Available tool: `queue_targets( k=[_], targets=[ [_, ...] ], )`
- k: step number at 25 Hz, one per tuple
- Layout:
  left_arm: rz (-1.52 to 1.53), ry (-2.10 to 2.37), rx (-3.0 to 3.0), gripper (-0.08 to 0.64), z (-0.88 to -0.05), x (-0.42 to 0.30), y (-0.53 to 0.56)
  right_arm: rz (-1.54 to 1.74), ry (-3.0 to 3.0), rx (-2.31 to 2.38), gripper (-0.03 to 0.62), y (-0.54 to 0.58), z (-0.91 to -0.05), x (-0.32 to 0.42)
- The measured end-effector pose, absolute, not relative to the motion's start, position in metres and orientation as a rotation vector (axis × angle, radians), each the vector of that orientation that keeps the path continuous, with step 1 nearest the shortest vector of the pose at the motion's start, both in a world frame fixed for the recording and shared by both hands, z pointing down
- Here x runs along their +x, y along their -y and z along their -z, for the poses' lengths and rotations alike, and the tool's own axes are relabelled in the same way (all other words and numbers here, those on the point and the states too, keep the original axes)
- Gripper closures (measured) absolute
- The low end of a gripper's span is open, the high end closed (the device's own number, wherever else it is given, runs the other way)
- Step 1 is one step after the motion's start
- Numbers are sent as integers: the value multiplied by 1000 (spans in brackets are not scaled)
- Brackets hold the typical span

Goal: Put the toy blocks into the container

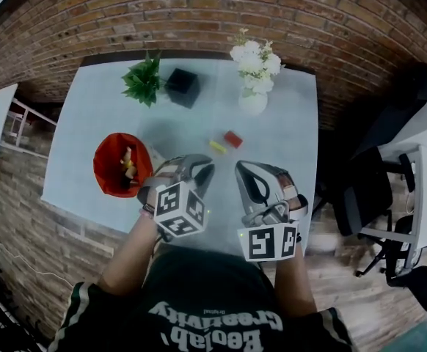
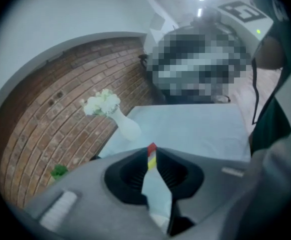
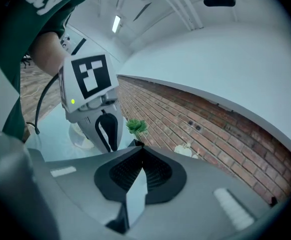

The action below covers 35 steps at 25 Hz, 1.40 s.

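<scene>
So far the job looks only partly done. Two toy blocks lie out on the pale blue-grey bench near its middle: a small red plastic block and, just beside it at its 8 o'clock, a slim yellow plastic block. The round red soft-sided container stands well apart from them, at 9 o'clock on the bench near its left edge. It already holds a few small pieces, one yellow, though what they are is too small to tell.

Both blocks, I judge, are left to carry over. The left claw hangs at 6 o'clock of the blocks, its jaws parted by only a narrow slit with nothing in it. The right claw is beside it, clenched and empty. A green potted plant, a black cube box and a white vase of white flowers stand along the 12 o'clock edge.
</scene>
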<state>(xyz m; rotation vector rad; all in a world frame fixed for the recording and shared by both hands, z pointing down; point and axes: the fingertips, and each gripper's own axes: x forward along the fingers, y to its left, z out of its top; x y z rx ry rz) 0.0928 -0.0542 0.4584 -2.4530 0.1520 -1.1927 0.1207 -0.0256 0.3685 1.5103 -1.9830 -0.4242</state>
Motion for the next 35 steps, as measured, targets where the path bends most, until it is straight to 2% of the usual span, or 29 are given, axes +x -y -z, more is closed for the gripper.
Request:
queue_targets(
  k=[1, 9, 16, 22, 23, 25, 30, 35],
  targets=[
    [1222, -106, -2417, 500, -469, 98, 58, 415, 1988, 1514, 584, 27, -371, 123],
    [1328, 273, -2121, 472, -550, 140, 80, 332, 1992, 1522, 584, 32, -397, 144],
    [1460, 530, -1900, 443, -616, 148, 107, 265, 1955, 1538, 584, 37, -414, 172],
    [1586, 669, -1810, 446, -663, 144, 122, 207, 1929, 1531, 584, 37, -430, 184],
    [1600, 682, -1801, 465, -668, 144, 124, 204, 1925, 1527, 584, 37, -432, 185],
    [1614, 702, -1789, 487, -671, 145, 126, 201, 1921, 1519, 584, 37, -434, 185],
    [1626, 710, -1811, 489, -668, 145, 125, 202, 1922, 1515, 584, 41, -435, 186],
    [1573, 513, -2092, 489, -618, 157, 109, 226, 1931, 1522, 584, 48, -428, 186]
  ],
)
